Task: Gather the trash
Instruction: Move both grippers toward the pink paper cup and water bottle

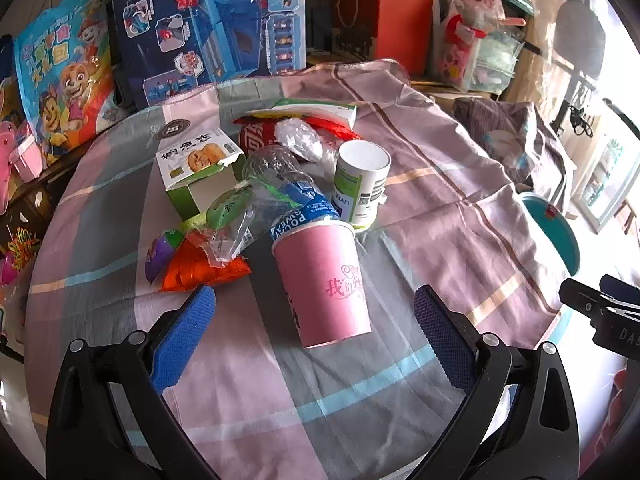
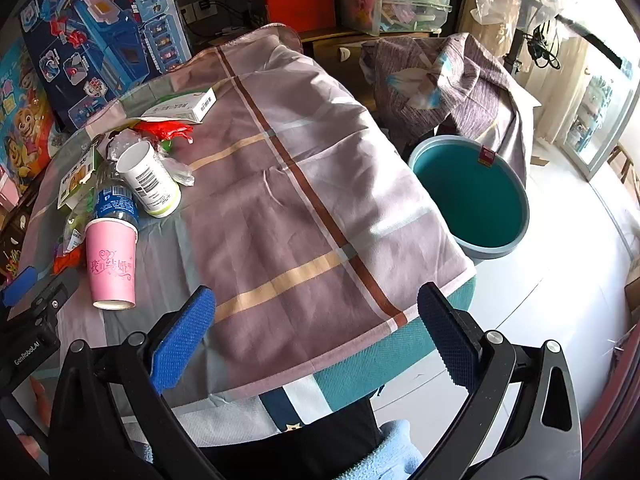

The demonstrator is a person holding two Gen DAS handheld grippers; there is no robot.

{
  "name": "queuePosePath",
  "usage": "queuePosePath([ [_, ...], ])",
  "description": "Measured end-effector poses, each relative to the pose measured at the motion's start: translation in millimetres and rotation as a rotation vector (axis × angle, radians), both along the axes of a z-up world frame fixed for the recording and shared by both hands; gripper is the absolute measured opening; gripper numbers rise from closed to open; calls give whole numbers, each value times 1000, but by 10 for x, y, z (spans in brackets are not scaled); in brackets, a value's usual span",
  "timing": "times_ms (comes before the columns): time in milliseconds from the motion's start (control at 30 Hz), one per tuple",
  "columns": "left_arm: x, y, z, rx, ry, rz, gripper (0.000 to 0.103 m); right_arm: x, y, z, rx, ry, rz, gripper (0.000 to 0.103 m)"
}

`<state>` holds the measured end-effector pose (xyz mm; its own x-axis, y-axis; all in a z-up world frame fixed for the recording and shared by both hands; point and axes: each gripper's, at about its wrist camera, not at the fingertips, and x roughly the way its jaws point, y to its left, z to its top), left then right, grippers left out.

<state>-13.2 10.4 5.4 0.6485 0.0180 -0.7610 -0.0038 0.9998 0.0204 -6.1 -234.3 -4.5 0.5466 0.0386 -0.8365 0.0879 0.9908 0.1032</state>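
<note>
A heap of trash lies on the checked cloth (image 1: pixel 420 200): a pink paper cup (image 1: pixel 326 284) on its side, a crushed clear bottle (image 1: pixel 280 188) with a blue label, a white and green tub (image 1: pixel 360 182), a green and white carton (image 1: pixel 198 164), an orange wrapper (image 1: pixel 200 270) and a red can (image 1: pixel 256 134). My left gripper (image 1: pixel 314 320) is open and empty, its jaws on either side of the pink cup's base. My right gripper (image 2: pixel 316 320) is open and empty over the cloth's right front edge. The pink cup (image 2: pixel 110 264) and the tub (image 2: pixel 148 184) lie to its left. A teal bin (image 2: pixel 470 196) stands on the floor to the right.
Toy boxes (image 1: pixel 208 24) and a cartoon bag (image 1: pixel 68 76) stand behind the table. A flat white box (image 2: pixel 184 106) lies at the back of the cloth. A chair draped in purple cloth (image 2: pixel 452 80) is behind the bin. The white floor (image 2: pixel 560 280) lies to the right.
</note>
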Motion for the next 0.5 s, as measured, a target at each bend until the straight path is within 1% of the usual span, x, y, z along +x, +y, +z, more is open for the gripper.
queuePosePath([
  [500,13,27,-91,-15,30,-5,99,11,8,-59,-11,16,-1,97],
])
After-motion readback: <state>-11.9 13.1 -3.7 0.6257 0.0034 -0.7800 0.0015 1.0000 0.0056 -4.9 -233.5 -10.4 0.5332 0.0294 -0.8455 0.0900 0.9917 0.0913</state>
